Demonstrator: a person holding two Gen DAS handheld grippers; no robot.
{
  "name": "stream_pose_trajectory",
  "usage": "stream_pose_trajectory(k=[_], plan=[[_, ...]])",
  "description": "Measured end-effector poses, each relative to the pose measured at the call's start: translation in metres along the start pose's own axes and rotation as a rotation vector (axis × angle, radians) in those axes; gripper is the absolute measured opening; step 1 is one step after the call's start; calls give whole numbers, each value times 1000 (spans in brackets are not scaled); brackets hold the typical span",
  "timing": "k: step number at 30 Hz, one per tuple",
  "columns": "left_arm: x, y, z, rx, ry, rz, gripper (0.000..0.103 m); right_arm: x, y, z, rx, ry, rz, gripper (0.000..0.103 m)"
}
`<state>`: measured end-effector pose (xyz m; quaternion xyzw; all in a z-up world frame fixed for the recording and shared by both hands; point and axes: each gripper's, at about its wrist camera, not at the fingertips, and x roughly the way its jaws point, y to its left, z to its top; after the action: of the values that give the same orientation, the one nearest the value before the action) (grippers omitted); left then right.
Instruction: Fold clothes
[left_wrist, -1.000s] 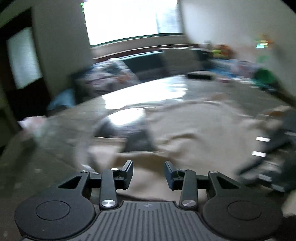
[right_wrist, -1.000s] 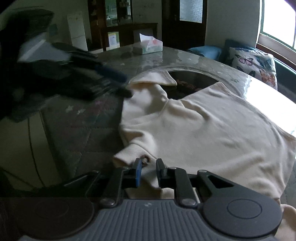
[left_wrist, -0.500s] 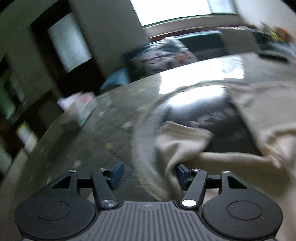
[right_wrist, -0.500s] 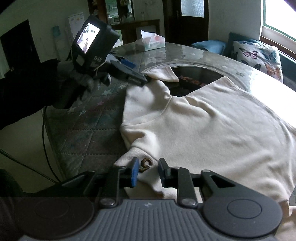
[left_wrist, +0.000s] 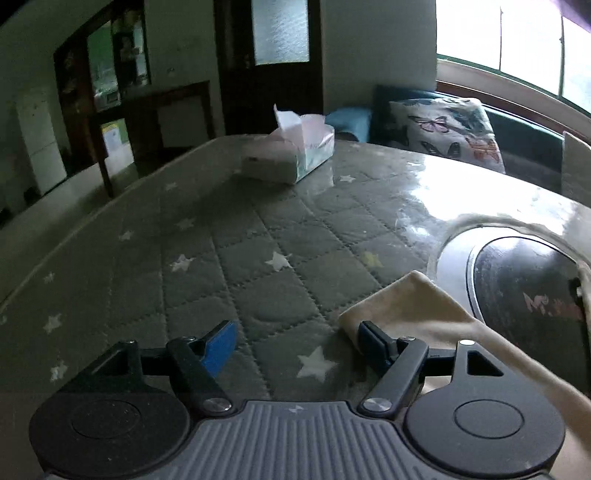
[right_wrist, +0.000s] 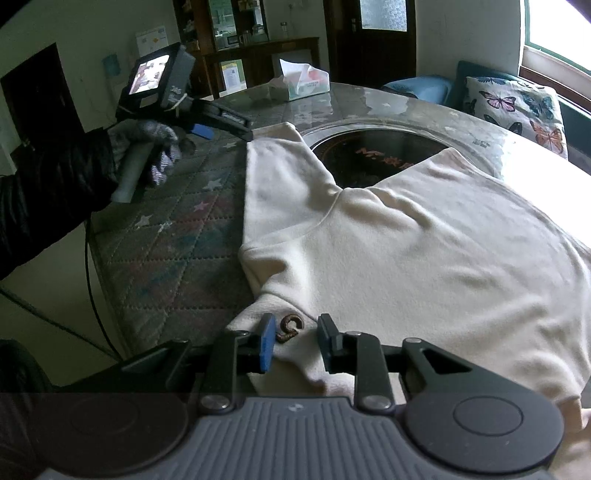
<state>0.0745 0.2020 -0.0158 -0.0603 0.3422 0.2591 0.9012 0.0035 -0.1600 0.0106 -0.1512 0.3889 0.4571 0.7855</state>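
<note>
A cream shirt (right_wrist: 424, 240) lies spread on the quilted table cover (left_wrist: 258, 240). Its sleeve (right_wrist: 280, 166) stretches toward the far left. In the left wrist view the sleeve's end (left_wrist: 410, 306) lies by my right finger, which touches its edge. My left gripper (left_wrist: 295, 343) has its jaws opening wide, with only the cover between them. A gloved hand holds that left gripper (right_wrist: 225, 131) at the sleeve's tip. My right gripper (right_wrist: 295, 339) hovers over the shirt's near edge. Its jaws stand a little apart around a brown "S" mark (right_wrist: 290, 326), not pinching the cloth.
A tissue box (left_wrist: 291, 158) stands at the table's far side. A dark round inset (left_wrist: 524, 280) in the tabletop lies partly under the shirt. A butterfly cushion (left_wrist: 450, 129) sits beyond the table. The table's edge runs close on the left (right_wrist: 99, 258).
My left gripper swung left from the shirt's body to the sleeve's end and opened wider. The sleeve now lies stretched out flat. My right gripper stayed put, its jaws slightly wider.
</note>
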Motion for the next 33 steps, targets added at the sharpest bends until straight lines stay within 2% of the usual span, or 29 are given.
stream_pose_trajectory(k=[5, 7, 8, 10, 13, 16, 18, 20, 21, 23, 25, 26, 29, 30, 33], plan=[[-9, -16, -3, 79, -39, -27, 76, -4, 3, 5, -2, -18, -7, 26], [-5, -23, -3, 96, -36, -28, 76, -5, 4, 8, -5, -29, -5, 30], [-3, -25, -3, 103, -36, -24, 76, -4, 5, 8, -9, -27, -4, 36], [1, -28, -3, 116, -40, -9, 75, 1, 7, 8, -20, -9, 0, 36], [4, -28, -1, 122, -43, -3, 67, 4, 13, 3, -59, 17, 6, 37], [5, -28, 0, 142, -50, -12, 52, -2, 18, 4, -91, 14, -9, 36], [4, -32, 0, 163, -54, -35, 28, -5, 20, 7, -98, 1, -12, 36], [4, -38, 0, 192, -62, -35, 15, -7, 22, 10, -96, -19, -11, 36], [3, -42, -1, 208, -68, -32, 10, -8, 23, 12, -94, -27, -8, 36], [3, -44, -1, 218, -74, -24, 6, -4, 24, 15, -87, -34, -12, 36], [3, -43, -1, 207, -75, -17, 5, 4, 23, 16, -73, -24, -14, 33], [3, -41, -1, 201, -75, -13, 5, 8, 23, 15, -71, -8, -18, 23], [-2, -32, 1, 173, -88, 7, 4, 7, 24, 12, -85, 2, -27, 12], [-3, -29, 1, 167, -89, 13, 4, 4, 25, 11, -93, -3, -23, 4], [-3, -22, -2, 161, -83, 35, 4, -2, 27, 6, -114, -4, -2, 4]])
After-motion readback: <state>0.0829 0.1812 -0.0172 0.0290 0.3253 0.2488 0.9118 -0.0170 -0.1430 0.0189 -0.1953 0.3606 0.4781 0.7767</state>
